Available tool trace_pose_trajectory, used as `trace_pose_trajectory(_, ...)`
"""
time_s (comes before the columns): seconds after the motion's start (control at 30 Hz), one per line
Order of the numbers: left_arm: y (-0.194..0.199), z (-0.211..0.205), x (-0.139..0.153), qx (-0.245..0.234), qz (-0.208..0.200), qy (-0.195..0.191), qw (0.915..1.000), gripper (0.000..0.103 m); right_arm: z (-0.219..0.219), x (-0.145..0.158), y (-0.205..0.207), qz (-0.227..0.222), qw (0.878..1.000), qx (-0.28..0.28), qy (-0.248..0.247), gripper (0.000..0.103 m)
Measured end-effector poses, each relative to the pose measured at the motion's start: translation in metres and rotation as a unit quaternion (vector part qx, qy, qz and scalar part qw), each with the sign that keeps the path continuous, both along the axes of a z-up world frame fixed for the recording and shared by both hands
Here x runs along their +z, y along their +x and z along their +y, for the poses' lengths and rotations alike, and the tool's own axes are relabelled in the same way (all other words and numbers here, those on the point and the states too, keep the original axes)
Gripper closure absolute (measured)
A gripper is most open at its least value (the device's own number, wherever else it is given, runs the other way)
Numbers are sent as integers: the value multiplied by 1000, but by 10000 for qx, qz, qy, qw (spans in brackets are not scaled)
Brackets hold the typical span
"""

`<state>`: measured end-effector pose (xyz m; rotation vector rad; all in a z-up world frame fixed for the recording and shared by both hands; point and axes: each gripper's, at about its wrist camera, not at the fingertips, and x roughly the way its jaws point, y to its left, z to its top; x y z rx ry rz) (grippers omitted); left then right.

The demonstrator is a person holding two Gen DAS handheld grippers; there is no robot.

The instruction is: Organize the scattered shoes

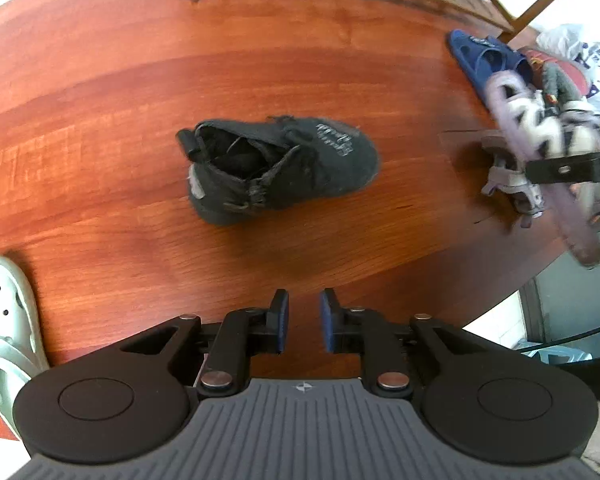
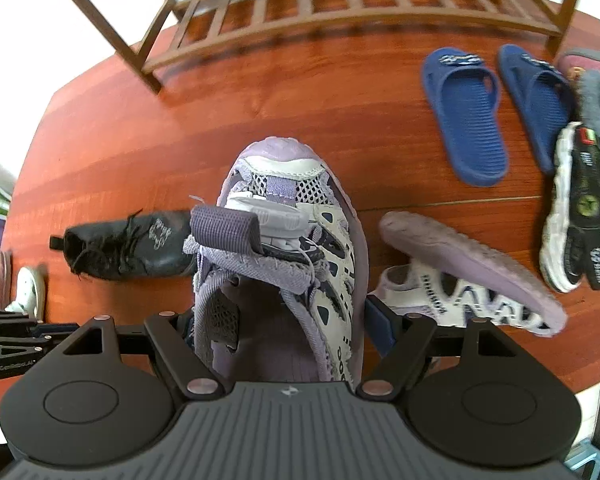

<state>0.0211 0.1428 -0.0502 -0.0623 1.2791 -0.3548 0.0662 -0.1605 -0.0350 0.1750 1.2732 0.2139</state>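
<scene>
Lilac mesh sneaker (image 2: 296, 248) upright, toe toward rack; twin (image 2: 468, 276) on side beside; black boot (image 1: 276, 168) apart.

Both wrist views steeply downward, floor-close

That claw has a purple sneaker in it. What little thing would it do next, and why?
Probably carry the purple sneaker, clamped in the right claw, a bit to the right and set it beside its mate, which lies tipped on its side on the floor. That would make a pair, like the blue slippers already side by side.
</scene>
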Motion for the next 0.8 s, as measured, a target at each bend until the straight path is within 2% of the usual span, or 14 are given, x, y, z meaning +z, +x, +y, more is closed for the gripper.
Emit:
trace_pose_trajectory(0.1, -1, -3, 6, -123, -204, 88, 9997, 53, 7, -5, 1, 52, 9999, 119, 1, 22)
trace_pose_trajectory(0.2, 1, -6, 10, -221, -355, 135, 9990, 43, 12, -7, 1, 56, 9997, 243, -38, 22)
trace_pose_trajectory(0.33, 6, -8, 15, -385, -512, 233, 9977, 24, 14, -9, -2, 54, 9995, 293, -61, 22)
trace_pose_trajectory(0.53, 18, -9, 21, -732, -736, 484, 9934, 16, 10, -10, -8, 61, 9997, 228, -89, 22)
trace_pose_trajectory(0.67, 28, -10, 22, -1043, -856, 701, 9884, 14, 8, -9, -13, 59, 9998, 140, -89, 22)
trace_pose_trajectory(0.8, 39, -12, 23, -1499, -1012, 885, 9795, 13, 6, -8, -19, 39, 10000, 15, -84, 22)
